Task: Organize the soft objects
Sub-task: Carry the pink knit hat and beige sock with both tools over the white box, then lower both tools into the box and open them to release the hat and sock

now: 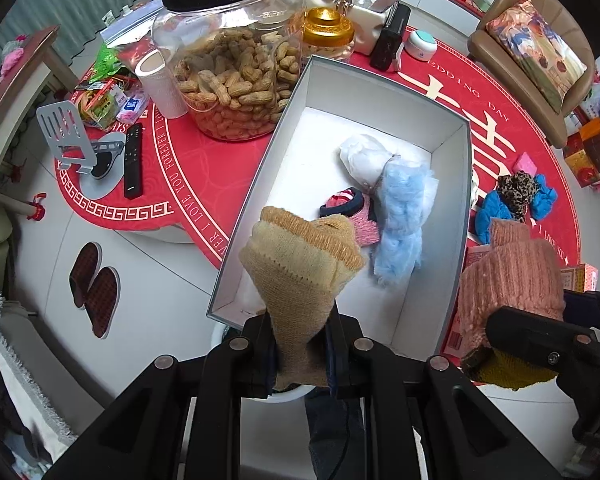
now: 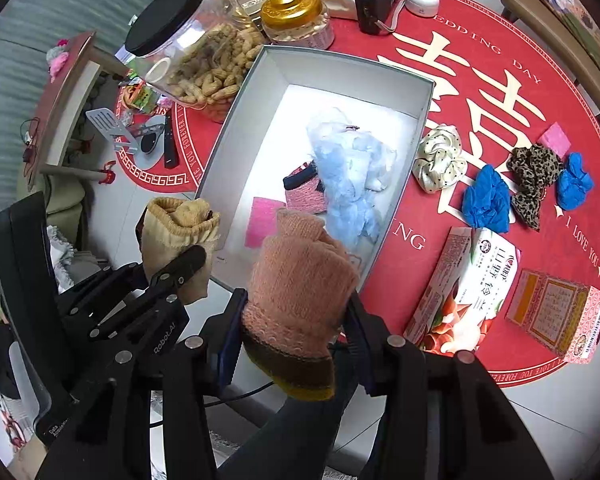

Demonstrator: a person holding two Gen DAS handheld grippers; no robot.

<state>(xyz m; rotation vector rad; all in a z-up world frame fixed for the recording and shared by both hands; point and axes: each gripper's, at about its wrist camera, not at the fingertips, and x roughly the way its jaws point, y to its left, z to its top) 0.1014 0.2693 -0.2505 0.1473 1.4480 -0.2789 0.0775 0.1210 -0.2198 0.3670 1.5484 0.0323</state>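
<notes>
My left gripper (image 1: 300, 344) is shut on a tan knitted sock (image 1: 300, 272), held above the near end of the open grey box (image 1: 260, 184). My right gripper (image 2: 294, 332) is shut on a pink knitted sock (image 2: 300, 280) with a brown and yellow cuff, held just right of the left one, over the box's near corner. The box (image 2: 228, 136) holds a light blue fluffy item (image 2: 352, 176), a white soft item (image 1: 364, 156), a pink striped sock (image 2: 304, 192) and a pink square (image 2: 262, 220).
On the red tablecloth right of the box lie a cream dotted scrunchie (image 2: 440, 160), two blue items (image 2: 486, 200), a leopard scrunchie (image 2: 534, 176), a pink pad (image 2: 555, 138) and two cartons (image 2: 464, 292). A peanut jar (image 1: 232, 60) stands left of the box.
</notes>
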